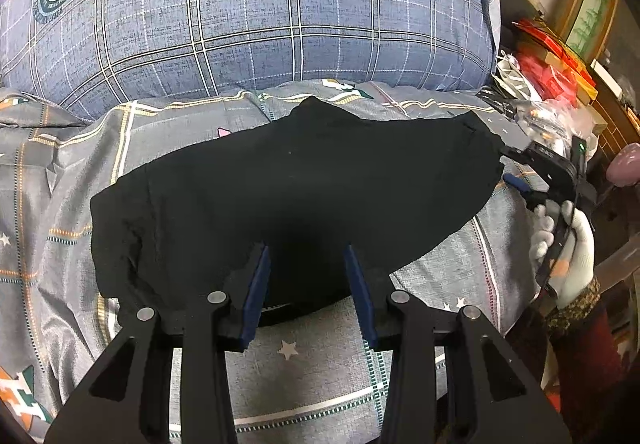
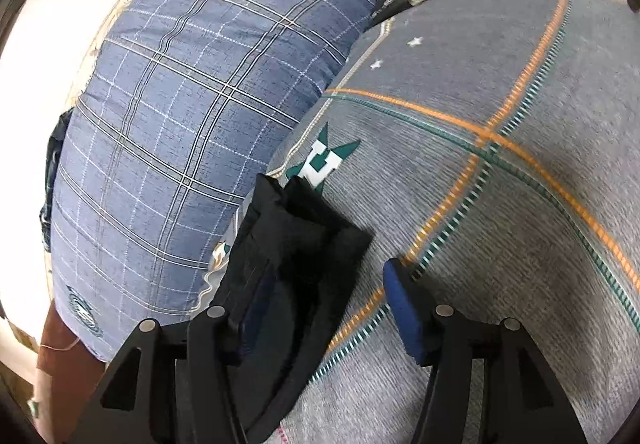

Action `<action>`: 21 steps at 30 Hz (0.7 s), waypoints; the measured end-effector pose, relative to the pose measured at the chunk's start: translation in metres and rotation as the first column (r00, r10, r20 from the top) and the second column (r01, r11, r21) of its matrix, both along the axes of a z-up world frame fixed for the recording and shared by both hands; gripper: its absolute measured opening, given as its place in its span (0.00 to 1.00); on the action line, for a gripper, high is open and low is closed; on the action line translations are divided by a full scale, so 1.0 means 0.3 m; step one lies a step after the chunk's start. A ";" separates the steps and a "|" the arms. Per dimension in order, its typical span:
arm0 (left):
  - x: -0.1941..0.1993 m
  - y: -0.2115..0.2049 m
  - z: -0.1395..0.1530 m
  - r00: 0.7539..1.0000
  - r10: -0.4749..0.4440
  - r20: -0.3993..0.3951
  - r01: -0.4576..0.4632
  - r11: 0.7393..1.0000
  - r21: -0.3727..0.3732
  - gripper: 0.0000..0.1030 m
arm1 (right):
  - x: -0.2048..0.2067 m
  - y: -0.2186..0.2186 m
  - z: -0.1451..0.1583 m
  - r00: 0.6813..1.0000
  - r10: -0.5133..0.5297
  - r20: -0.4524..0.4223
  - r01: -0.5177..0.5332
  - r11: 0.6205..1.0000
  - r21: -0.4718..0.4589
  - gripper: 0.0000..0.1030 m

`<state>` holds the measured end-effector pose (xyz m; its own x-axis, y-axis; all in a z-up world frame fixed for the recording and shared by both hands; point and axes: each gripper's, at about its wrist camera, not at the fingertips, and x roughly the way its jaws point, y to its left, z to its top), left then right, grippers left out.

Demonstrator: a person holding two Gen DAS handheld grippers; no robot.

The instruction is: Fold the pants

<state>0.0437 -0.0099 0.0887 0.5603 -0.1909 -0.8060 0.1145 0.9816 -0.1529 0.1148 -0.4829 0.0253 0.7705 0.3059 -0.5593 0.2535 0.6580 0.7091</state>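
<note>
Black pants (image 1: 288,184) lie folded in a broad band across the grey patterned bedsheet (image 1: 460,256). My left gripper (image 1: 306,250) hovers over their near edge, its blue-padded jaws apart and pressing on nothing. At the pants' right end is my right gripper (image 1: 520,184), held by a white-gloved hand (image 1: 572,240). In the right wrist view that end of the pants (image 2: 304,240) lies in a thick folded stack against the left finger (image 2: 256,308). The right finger (image 2: 404,308) stands well clear over the bedsheet (image 2: 500,224), so my right gripper (image 2: 324,276) is open.
A large blue plaid pillow (image 1: 256,4) (image 2: 180,104) bulges along the far side of the pants. Red boxes (image 1: 552,72) and plastic bags (image 1: 552,120) crowd the bed's right edge. Bare sheet lies in front of the pants.
</note>
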 end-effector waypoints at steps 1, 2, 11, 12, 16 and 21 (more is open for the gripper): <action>-0.002 -0.002 0.000 1.000 0.000 0.000 0.000 1.000 -0.002 0.36 | 0.023 0.008 0.007 1.000 0.019 -0.005 -0.019 1.000 -0.023 0.57; -0.004 -0.006 0.000 1.000 0.001 0.001 -0.001 1.000 -0.004 0.36 | 0.045 0.018 0.015 1.000 0.027 -0.013 -0.028 0.998 -0.053 0.57; 0.032 -0.029 0.037 0.999 -0.035 0.008 0.035 0.999 0.006 0.36 | -0.001 -0.021 0.080 1.000 0.002 0.006 -0.001 0.991 -0.137 0.11; 0.050 -0.039 0.045 0.999 -0.046 0.006 0.046 0.999 0.002 0.36 | -0.009 -0.035 0.073 1.000 -0.004 -0.002 0.004 0.990 -0.139 0.11; 0.168 -0.132 0.066 0.992 -0.126 -0.005 0.126 0.992 0.016 0.37 | -0.012 -0.073 0.016 1.000 -0.001 -0.024 -0.001 0.995 -0.098 0.08; 0.344 -0.358 0.092 0.962 -0.273 -0.022 0.273 0.961 0.039 0.39 | -0.030 -0.082 0.014 0.998 0.046 0.043 -0.043 0.996 -0.072 0.14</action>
